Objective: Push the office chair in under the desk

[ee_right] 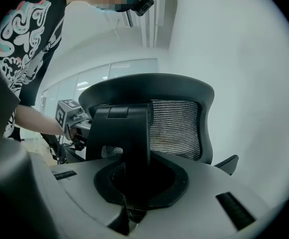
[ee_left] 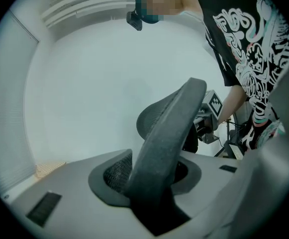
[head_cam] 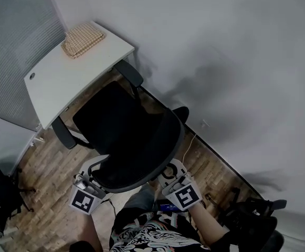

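Note:
A black office chair [head_cam: 115, 121] stands in front of the white desk [head_cam: 58, 80], its seat partly under the desk edge and its mesh backrest [head_cam: 155, 154] toward me. My left gripper [head_cam: 92, 173] is shut on the left rim of the backrest [ee_left: 171, 128], which runs up between its jaws. My right gripper [head_cam: 174, 173] is at the right side, shut on the black back support [ee_right: 127, 133] below the mesh [ee_right: 176, 128]. Each gripper view shows the other gripper beyond the chair: the right gripper [ee_left: 210, 114] and the left gripper [ee_right: 70, 117].
A woven mat [head_cam: 82, 39] lies on the desk's far corner. A grey partition [head_cam: 10, 46] stands left of the desk and a white wall [head_cam: 236, 62] runs along the right. Black stands [head_cam: 249, 217] and a cable [head_cam: 190, 146] sit on the wood floor.

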The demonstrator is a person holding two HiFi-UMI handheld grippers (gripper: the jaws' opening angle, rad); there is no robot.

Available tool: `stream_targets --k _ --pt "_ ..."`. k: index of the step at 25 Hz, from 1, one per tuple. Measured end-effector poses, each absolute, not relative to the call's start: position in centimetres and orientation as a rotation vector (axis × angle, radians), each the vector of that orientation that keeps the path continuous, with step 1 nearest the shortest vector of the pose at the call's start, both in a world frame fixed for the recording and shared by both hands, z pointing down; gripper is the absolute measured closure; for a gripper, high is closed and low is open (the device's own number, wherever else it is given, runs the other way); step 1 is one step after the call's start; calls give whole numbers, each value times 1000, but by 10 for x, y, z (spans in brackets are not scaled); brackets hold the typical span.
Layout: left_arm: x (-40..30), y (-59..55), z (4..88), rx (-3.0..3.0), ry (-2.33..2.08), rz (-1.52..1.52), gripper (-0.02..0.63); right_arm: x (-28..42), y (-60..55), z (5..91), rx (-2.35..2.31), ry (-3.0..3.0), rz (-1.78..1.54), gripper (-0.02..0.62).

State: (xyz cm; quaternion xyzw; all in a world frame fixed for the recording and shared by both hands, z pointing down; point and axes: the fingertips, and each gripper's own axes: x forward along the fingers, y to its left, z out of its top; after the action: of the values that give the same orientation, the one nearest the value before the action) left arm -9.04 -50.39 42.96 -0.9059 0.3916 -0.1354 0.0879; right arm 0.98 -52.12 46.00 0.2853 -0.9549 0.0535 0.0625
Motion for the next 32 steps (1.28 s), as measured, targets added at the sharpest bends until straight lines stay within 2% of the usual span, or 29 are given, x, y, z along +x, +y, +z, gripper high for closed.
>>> stream_targets --k 4,11,14,18,22,27,29,32 --pt "-103 -497 453 -2738 1369 -572 425 10 -518 461 847 -2883 170 555" --pt "-107 -483 442 -2497 1469 -654 425 11 -510 460 768 -2919 95 553" --pt "-121 -470 440 -2446 1600 -691 401 26 -501 454 739 -2964 140 529" --pt "-124 -468 432 -2362 1728 -675 405 49 -489 453 778 -2949 114 509" --pt "-133 -466 433 -2311 1844 -590 375 68 -479 450 824 -2941 90 509" --pt "-151 -449 430 -2205 2091 -378 370 82 -464 432 839 -3003 98 525" --pt "-162 -435 433 -2173 2211 -287 312 87 -455 427 836 -3017 100 525" --pt "-164 -406 429 -2122 2322 -206 354 92 -443 415 823 -3049 99 529"
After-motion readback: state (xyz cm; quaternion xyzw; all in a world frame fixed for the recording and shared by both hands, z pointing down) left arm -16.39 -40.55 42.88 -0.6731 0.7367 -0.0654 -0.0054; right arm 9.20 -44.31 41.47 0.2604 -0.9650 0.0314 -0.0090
